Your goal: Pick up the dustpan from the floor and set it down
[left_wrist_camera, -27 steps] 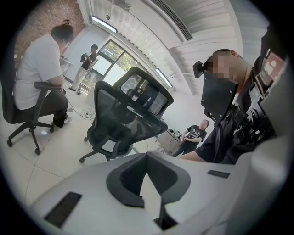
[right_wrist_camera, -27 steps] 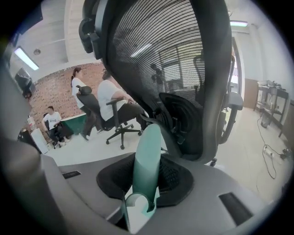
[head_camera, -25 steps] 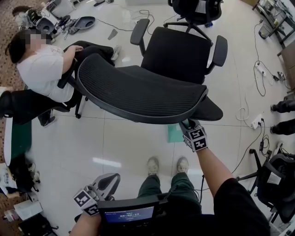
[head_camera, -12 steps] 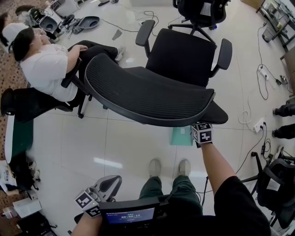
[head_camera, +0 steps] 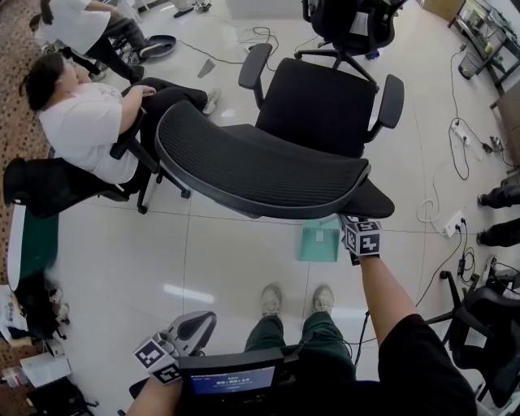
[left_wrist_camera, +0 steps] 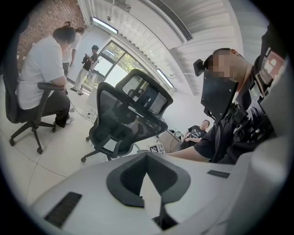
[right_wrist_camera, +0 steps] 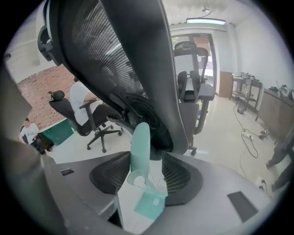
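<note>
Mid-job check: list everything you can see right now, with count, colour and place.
dustpan: one, teal, on the floor by the near chair's back
mesh office chair: one, black, centre, directly ahead
second office chair: one, black, top edge
seated person: one, white top, left, on another black chair
cables: several, black and white, floor at right
power strip: one, white, floor at right
shoes: two, pale, the wearer's own, bottom centre
left gripper: grey, bottom left, jaws together, empty
right gripper: grey, at the chair's back, jaws opening with the dustpan's handle between them
</note>
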{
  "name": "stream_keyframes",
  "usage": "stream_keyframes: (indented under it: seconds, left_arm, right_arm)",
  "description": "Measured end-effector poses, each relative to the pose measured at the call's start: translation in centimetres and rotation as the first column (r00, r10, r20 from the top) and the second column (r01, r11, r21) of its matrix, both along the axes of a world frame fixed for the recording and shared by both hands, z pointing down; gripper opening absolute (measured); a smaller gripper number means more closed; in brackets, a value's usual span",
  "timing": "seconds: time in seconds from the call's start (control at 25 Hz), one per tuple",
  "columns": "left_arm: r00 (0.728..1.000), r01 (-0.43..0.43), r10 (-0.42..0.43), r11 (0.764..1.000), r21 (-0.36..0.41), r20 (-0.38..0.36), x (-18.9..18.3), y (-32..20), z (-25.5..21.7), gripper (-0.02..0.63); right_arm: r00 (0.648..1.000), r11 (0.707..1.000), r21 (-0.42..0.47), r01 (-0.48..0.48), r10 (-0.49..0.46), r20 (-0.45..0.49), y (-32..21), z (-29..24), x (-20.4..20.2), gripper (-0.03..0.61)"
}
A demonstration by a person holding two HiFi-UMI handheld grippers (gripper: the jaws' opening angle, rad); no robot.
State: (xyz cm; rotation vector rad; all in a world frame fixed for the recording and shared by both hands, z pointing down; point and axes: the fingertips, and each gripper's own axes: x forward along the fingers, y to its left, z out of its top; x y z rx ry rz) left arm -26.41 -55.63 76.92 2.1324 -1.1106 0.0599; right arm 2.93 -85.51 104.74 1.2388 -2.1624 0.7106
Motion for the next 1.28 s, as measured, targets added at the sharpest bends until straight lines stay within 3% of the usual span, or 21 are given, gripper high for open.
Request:
stream_keyframes:
  seconds: [0.2,0.44,0.72,0.8,1.08,1.28]
  left_arm:
    - [1.000,-0.019,0.020,1.000,0.022,-0.018,0.5,0.5,-4.5,0.008]
    - [0.996,-0.083,0.086,0.992,0.095,-0.037,1.5,1.6,-14.0,0.008]
    - [0.970,-0.182,0.211,0.959,0.218,-0.119,2.1,7.9,-24.4,0.008]
    - [0.962,-0.213,0.248,0.943,0.256,-0.115,2.6,9.7,-26.8,0.008]
    - [0.956,-0.241,0.282,0.912,0.331,-0.082,7.2,17.9,-32.2,0.008]
    - [0.970,-0.199,0.237,0.910,0.363,-0.062,17.7,27.4,-32.4,0.008]
  right_arm:
    - [0.999,0.998,0.041,0.036,-0.037,0.003,3.7,-6.8,1.0,0.219]
    - [0.997,0.984,0.176,-0.003,-0.011,0.082,10.2,-25.9,3.1,0.210]
    - [0.980,0.926,0.373,-0.063,-0.013,0.198,22.8,-49.8,3.4,0.018]
    - [0.977,0.906,0.415,-0.079,-0.013,0.213,26.2,-54.8,3.9,0.006]
    - [0.976,0.864,0.497,-0.079,-0.035,0.216,37.5,-63.5,9.1,0.003]
    - [0.975,0.838,0.546,0.015,-0.134,0.179,48.3,-64.4,17.9,0.003]
